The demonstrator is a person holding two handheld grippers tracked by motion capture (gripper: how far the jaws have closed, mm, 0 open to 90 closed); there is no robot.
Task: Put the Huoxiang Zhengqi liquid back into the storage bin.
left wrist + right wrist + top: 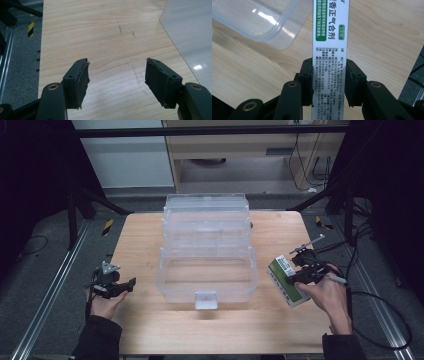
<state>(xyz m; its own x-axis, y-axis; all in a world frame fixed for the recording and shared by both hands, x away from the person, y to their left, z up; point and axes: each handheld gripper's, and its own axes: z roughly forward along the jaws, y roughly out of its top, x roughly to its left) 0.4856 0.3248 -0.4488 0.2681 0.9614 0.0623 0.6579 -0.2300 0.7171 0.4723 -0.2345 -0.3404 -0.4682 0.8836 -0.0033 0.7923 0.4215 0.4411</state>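
A box of medicine is held next to a big clear case

From the high view, the right gripper (306,272) holds a white and green medicine box (287,281) just beside the clear plastic case (206,251), which stands open in steps in the middle of the tabletop (140,240), maybe so the box can go inside; the left gripper (116,286) waits by the left edge. In the left gripper view, its jaws are wide apart with nothing between them, just bare wood. In the right gripper view, the jaws squeeze the box by its two thin sides; it has Chinese writing, with "正气合剂" and a green "6支装" tag
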